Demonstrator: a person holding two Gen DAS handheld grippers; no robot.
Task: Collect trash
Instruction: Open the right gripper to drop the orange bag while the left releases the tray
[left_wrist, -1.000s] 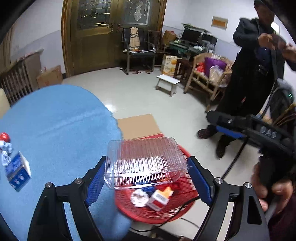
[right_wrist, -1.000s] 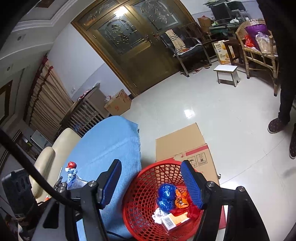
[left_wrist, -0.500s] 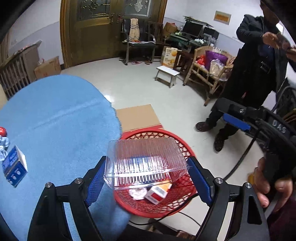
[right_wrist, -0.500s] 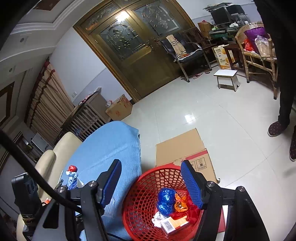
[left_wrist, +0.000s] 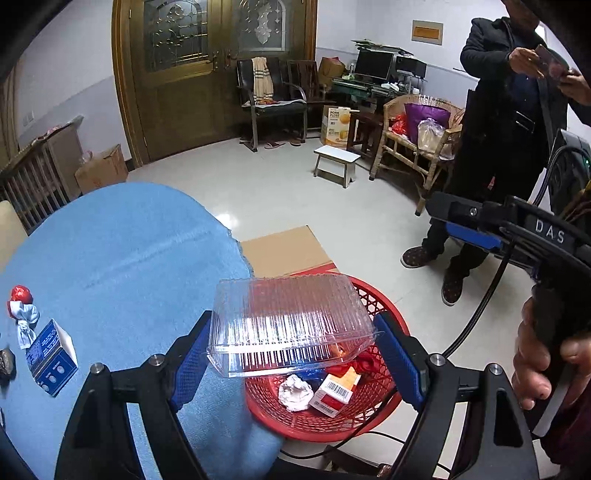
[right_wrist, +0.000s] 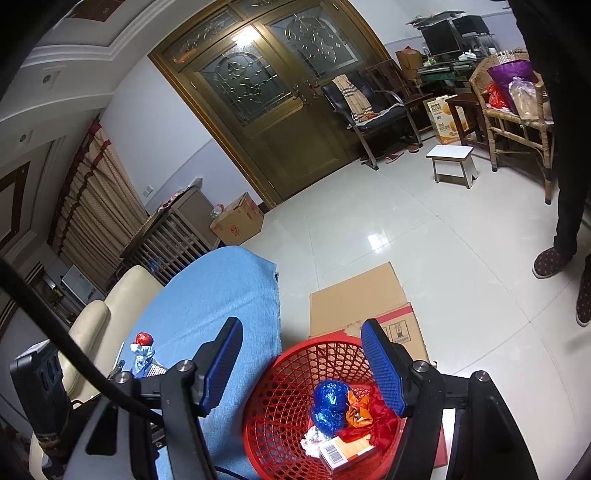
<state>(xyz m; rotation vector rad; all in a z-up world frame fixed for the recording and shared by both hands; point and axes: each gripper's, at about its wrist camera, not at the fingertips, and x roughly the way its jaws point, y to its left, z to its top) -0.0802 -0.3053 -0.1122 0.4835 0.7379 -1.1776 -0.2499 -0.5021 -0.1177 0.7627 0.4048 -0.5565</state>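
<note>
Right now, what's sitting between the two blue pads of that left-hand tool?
A clear plastic clamshell box, held between the left gripper pads above the red basket. The left wrist view shows this.

Clear ribbed plastic clamshell box (left_wrist: 291, 325), colourless; grippers black-framed with blue dimpled pads (left_wrist: 397, 360); basket (left_wrist: 384, 306) bright red, open lattice weave, holding a blue foil wrapper (right_wrist: 330, 404), an orange wrapper (right_wrist: 356, 410), red crumpled foil (right_wrist: 382, 417), a white paper wad (left_wrist: 295, 392) and a small red-and-white carton (left_wrist: 334, 395) with a black barcode. Tablecloth (left_wrist: 122, 251) plain light blue; near its left edge a blue-and-white box (left_wrist: 51, 358) and a red ball with pale blue wrapping (left_wrist: 22, 310); flattened cardboard (left_wrist: 284, 251) tan with a red strip; floor tiles (left_wrist: 295, 199) glossy off-white; door (right_wrist: 258, 110) dark brown wood, leaded patterned glass.
</note>
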